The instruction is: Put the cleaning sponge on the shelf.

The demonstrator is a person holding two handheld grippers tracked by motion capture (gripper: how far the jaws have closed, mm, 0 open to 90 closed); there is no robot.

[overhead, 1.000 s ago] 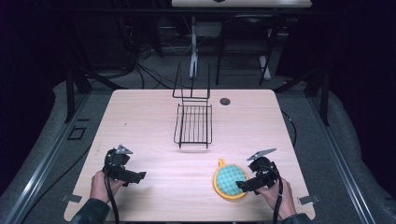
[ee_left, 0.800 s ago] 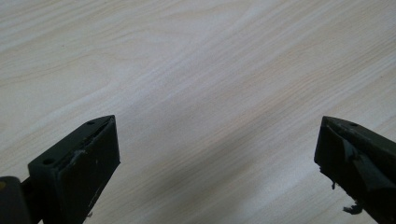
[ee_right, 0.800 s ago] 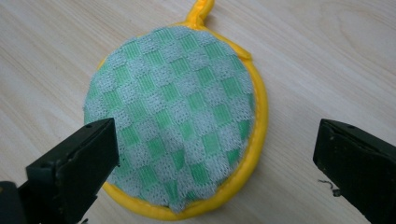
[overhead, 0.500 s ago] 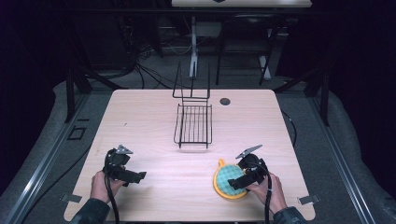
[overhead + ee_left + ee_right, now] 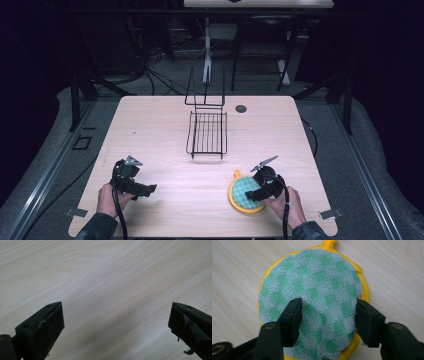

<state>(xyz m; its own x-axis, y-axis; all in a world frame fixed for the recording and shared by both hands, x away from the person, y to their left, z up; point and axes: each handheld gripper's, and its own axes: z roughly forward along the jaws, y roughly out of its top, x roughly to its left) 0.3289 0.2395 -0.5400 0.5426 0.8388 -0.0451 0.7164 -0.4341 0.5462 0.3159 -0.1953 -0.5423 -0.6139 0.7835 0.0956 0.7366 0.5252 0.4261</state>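
So far only the pick-up is under way. At the left, the left gripper (image 5: 142, 189) hangs idle over the bare pale wooden table (image 5: 165, 125), jaws spread wide. The black wire rack (image 5: 207, 134) stands empty mid-table. At the near right edge, the right gripper (image 5: 327, 315) has just been closing, pinching up the round yellow-rimmed, green-checked mesh scrubbing pad (image 5: 317, 297); lifting and placing remain.

From above the near edge we look forward and down over the whole desk (image 5: 165, 125); both gripper views sit close above its surface.
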